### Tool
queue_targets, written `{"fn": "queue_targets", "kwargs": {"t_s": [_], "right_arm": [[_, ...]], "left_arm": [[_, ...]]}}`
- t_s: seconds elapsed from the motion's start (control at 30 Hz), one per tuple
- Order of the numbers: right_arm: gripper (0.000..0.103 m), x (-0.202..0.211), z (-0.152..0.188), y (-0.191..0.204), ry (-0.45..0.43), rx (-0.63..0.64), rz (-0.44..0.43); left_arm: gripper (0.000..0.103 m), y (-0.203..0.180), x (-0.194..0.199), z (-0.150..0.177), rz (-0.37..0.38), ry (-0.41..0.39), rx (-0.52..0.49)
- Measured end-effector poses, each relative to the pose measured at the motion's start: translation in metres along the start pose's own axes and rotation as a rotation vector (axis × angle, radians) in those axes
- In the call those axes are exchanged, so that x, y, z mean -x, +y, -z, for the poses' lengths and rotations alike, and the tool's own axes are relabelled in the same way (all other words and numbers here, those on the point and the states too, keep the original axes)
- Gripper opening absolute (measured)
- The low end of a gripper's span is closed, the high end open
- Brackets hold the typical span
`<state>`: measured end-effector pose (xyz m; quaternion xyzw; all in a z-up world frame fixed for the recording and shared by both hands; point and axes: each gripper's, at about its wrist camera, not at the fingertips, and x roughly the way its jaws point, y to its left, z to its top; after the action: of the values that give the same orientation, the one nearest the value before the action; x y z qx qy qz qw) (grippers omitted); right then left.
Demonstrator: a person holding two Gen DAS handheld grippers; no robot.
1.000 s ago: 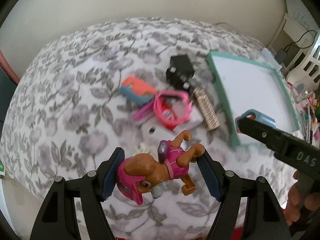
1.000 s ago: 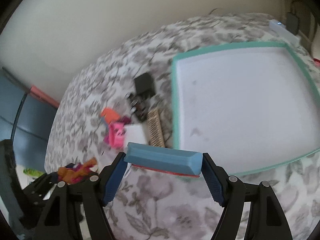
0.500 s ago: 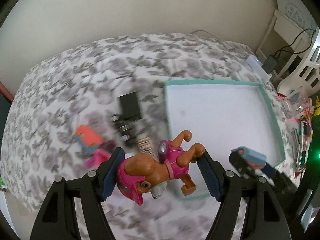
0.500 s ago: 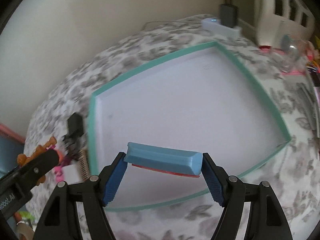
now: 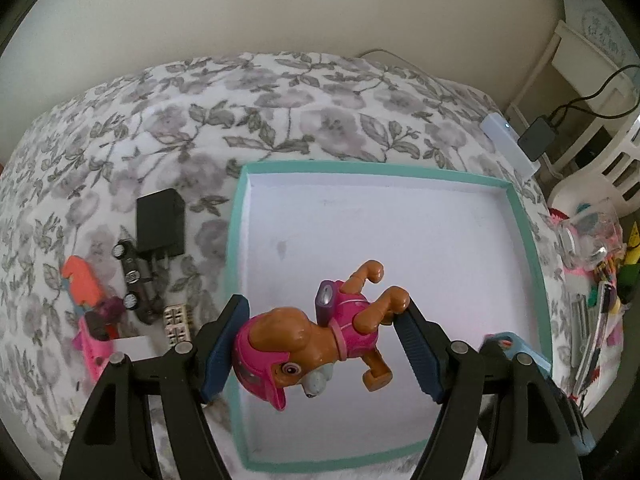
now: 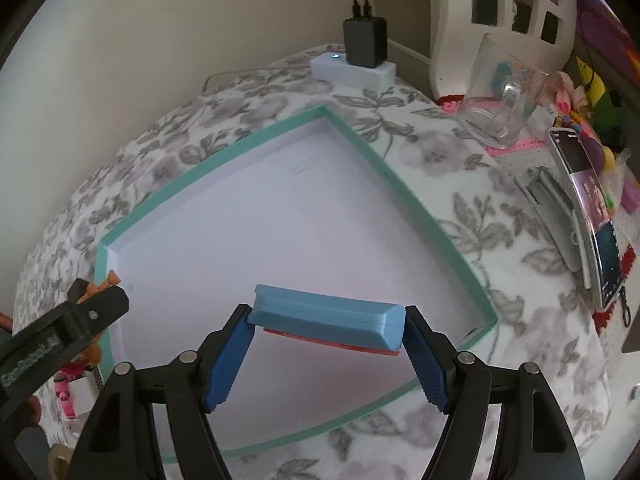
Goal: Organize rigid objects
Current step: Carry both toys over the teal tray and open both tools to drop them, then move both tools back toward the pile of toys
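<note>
My left gripper (image 5: 322, 344) is shut on a brown and pink toy dog (image 5: 316, 340) and holds it above the near left part of a shallow white tray with a teal rim (image 5: 236, 232). My right gripper (image 6: 326, 340) is shut on a light blue block with a red underside (image 6: 326, 318) above the tray's (image 6: 408, 192) near side. The left gripper also shows at the left edge of the right wrist view (image 6: 60, 332). The tray holds nothing.
Left of the tray on the floral cloth lie a black charger (image 5: 160, 226), a small toy car (image 5: 136, 280), an orange piece (image 5: 82, 280), a pink item (image 5: 94, 350) and a patterned block (image 5: 178, 324). A power strip (image 6: 352, 70), a clear jar (image 6: 500, 112) and a phone (image 6: 588, 208) sit to the right.
Both grippers have swung right, from over the loose items to above the tray, each still holding its object. The right gripper has turned toward the tray's far right corner.
</note>
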<state>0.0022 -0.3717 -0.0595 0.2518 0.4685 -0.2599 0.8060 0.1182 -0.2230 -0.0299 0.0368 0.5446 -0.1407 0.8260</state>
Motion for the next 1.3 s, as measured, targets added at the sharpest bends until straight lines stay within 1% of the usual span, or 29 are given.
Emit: {"fn": "queue_targets", "kwargs": {"t_s": [0.07, 0.13, 0.23, 0.3, 0.43, 0.57, 0.63, 0.67, 0.77, 0.8, 0.83, 1.03, 1.07, 1.1, 1.13, 1.3], "right_arm": [[0.077, -0.002, -0.001, -0.007, 0.003, -0.027, 0.005], [0.077, -0.004, -0.001, -0.009, 0.002, -0.023, 0.021], [0.077, -0.006, -0.002, -0.011, -0.002, -0.014, 0.037], [0.077, -0.009, -0.002, -0.012, 0.003, -0.016, 0.044], [0.077, -0.016, -0.001, -0.015, 0.023, -0.018, 0.055], [0.077, -0.019, -0.001, -0.018, 0.034, -0.027, 0.064], [0.077, -0.019, -0.001, -0.018, 0.035, -0.027, 0.064], [0.077, -0.019, -0.001, -0.017, 0.035, -0.025, 0.067], [0.078, -0.018, -0.001, -0.016, 0.033, -0.022, 0.072], [0.079, -0.018, -0.001, -0.016, 0.032, -0.022, 0.072], [0.079, -0.017, -0.001, -0.017, 0.028, -0.022, 0.071], [0.095, -0.013, -0.002, -0.015, 0.001, -0.009, 0.069], [0.099, -0.012, -0.002, -0.015, -0.003, -0.005, 0.070], [0.101, -0.012, -0.001, -0.014, -0.007, -0.002, 0.070], [0.101, -0.012, -0.001, -0.013, -0.010, 0.003, 0.069], [0.103, -0.010, 0.000, -0.007, -0.030, 0.040, 0.055]], "left_arm": [[0.076, -0.002, -0.006, 0.000, 0.004, 0.003, 0.006], [0.076, -0.005, -0.011, 0.001, 0.016, 0.001, 0.013], [0.076, -0.011, -0.018, 0.006, -0.006, -0.004, -0.023], [0.076, -0.013, -0.022, 0.009, -0.009, 0.007, -0.035], [0.076, -0.011, -0.033, 0.013, 0.005, 0.046, -0.015], [0.076, -0.009, -0.036, 0.015, -0.004, 0.057, -0.014], [0.076, -0.007, -0.036, 0.015, 0.005, 0.057, -0.002], [0.078, -0.005, -0.035, 0.015, 0.010, 0.056, 0.005], [0.090, -0.003, -0.031, 0.014, 0.009, 0.047, 0.009], [0.090, -0.003, -0.030, 0.014, 0.010, 0.044, 0.009], [0.090, -0.003, -0.028, 0.013, 0.011, 0.043, 0.008], [0.091, 0.004, -0.020, 0.011, -0.004, 0.021, 0.024], [0.092, 0.005, -0.019, 0.011, -0.010, 0.013, 0.026], [0.098, 0.007, -0.017, 0.010, -0.021, 0.002, 0.029], [0.100, 0.009, -0.015, 0.010, -0.031, -0.009, 0.032], [0.101, 0.021, -0.005, 0.008, -0.086, -0.086, 0.064]]}}
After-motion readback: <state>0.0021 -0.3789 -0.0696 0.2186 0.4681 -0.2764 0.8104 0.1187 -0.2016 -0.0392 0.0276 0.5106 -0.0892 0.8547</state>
